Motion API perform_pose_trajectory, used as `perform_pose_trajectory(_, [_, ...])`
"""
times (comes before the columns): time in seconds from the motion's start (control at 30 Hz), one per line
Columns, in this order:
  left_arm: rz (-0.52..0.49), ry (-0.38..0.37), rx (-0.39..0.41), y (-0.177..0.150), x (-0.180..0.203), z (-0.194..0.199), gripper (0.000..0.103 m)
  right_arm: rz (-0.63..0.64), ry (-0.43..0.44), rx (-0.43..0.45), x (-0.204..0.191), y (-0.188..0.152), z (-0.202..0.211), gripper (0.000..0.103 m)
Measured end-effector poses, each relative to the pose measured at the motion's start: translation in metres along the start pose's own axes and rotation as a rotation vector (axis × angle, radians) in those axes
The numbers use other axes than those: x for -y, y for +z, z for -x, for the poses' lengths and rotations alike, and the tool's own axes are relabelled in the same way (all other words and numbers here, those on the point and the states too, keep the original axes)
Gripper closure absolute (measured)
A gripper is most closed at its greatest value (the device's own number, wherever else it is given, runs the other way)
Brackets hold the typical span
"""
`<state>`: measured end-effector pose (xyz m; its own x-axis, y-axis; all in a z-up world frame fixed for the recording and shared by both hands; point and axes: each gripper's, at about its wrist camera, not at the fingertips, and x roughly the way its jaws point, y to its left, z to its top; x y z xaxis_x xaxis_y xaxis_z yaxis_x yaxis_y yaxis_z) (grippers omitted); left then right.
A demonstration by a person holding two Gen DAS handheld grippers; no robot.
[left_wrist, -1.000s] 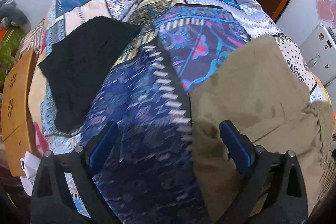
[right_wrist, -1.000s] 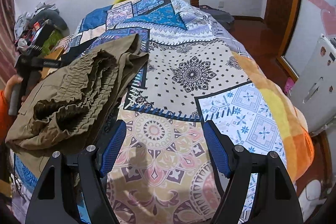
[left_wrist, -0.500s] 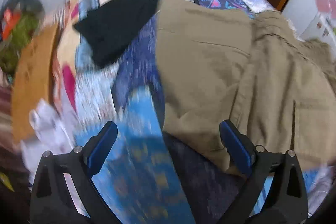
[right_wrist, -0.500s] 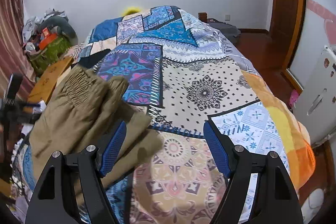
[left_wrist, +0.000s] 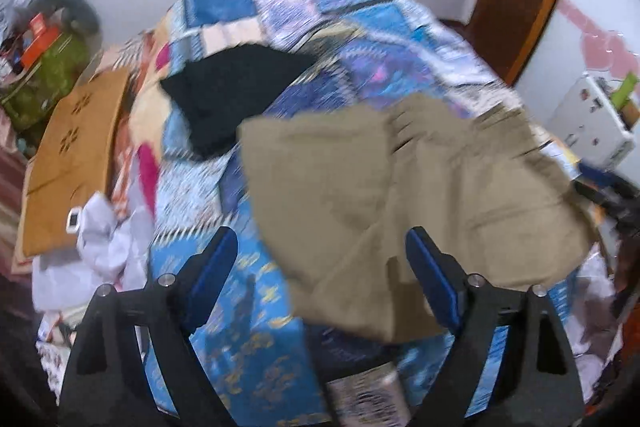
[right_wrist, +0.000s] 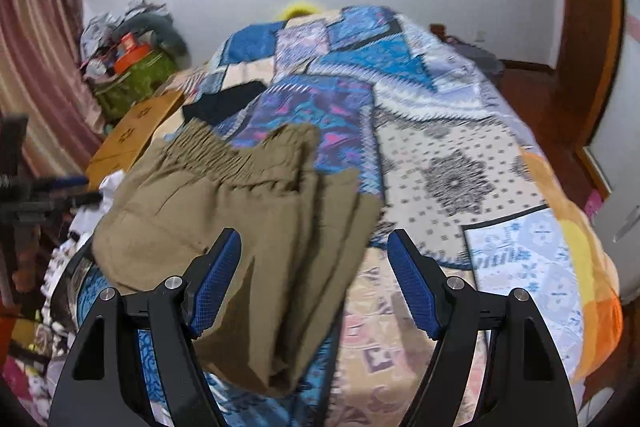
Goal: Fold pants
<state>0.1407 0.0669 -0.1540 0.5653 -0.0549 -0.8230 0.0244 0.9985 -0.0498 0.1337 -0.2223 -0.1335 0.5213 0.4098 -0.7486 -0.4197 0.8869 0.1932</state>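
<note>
The folded olive-tan pants (left_wrist: 420, 187) lie on the patchwork bedspread (left_wrist: 320, 27) near the bed's front edge. In the right wrist view the pants (right_wrist: 256, 223) show their elastic waistband at the far left and folded layers toward me. My left gripper (left_wrist: 322, 275) is open and empty, just short of the pants' near corner. My right gripper (right_wrist: 314, 277) is open and empty, above the pants' near folded edge. Both views are motion-blurred.
A black garment (left_wrist: 236, 95) lies on the bed beyond the pants. A wooden board (left_wrist: 76, 155) and white cloth (left_wrist: 100, 239) sit at the bed's left side. A green bag (right_wrist: 132, 83) with clutter stands by the curtain. A white appliance (left_wrist: 592, 123) stands right.
Both grippers have pulled back and tilted up from the bed, so more of the room shows. The pants now lie flatter and folded. Both grippers stayed open.
</note>
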Motion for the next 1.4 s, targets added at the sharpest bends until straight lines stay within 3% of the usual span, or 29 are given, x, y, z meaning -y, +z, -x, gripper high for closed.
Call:
perform_pose_trajectory(0.13, [-0.092,-0.038,-0.023,0.012,0.031,-0.013,0.039,0.003,0.009,-0.041,-0.004,-0.003,-0.017,0.063])
perform_pose_trajectory(0.2, [-0.132,-0.021,-0.071,0.013,0.044,-0.032,0.062,0.025,0.003,-0.054,-0.007,-0.006,-0.022,0.074])
perform_pose_trajectory(0.27, [-0.157,0.011,-0.091,0.009,0.050,-0.047,0.065,0.051,-0.008,-0.071,-0.011,-0.009,-0.027,0.079])
perform_pose_trajectory(0.33, [-0.160,0.053,-0.084,0.004,0.050,-0.058,0.065,0.069,-0.018,-0.079,-0.012,-0.011,-0.032,0.079])
perform_pose_trajectory(0.47, [-0.102,0.033,-0.084,0.001,0.035,-0.060,0.065,0.093,-0.012,-0.094,-0.011,-0.009,-0.033,0.079])
perform_pose_trajectory(0.7, [-0.082,0.028,-0.079,-0.005,0.018,-0.057,0.053,0.094,-0.005,-0.104,-0.009,-0.005,-0.033,0.079])
perform_pose_trajectory(0.87, [-0.100,0.061,-0.049,0.003,0.017,-0.035,0.053,0.095,-0.030,-0.038,-0.016,0.009,-0.011,0.078])
perform_pose_trajectory(0.97, [-0.103,0.042,-0.012,0.015,0.022,-0.022,0.053,0.114,-0.009,0.009,-0.027,0.022,0.000,0.078])
perform_pose_trajectory(1.13, [-0.134,-0.009,0.038,0.038,0.043,-0.015,0.048,0.134,0.024,0.033,-0.041,0.034,-0.008,0.060])
perform_pose_trajectory(1.23, [-0.150,-0.029,0.020,0.044,0.056,-0.029,0.047,0.161,0.021,0.000,-0.048,0.033,-0.025,0.060])
perform_pose_trajectory(1.4, [-0.175,-0.012,-0.099,0.037,0.068,-0.079,0.044,0.207,0.009,-0.099,-0.051,0.021,-0.054,0.060])
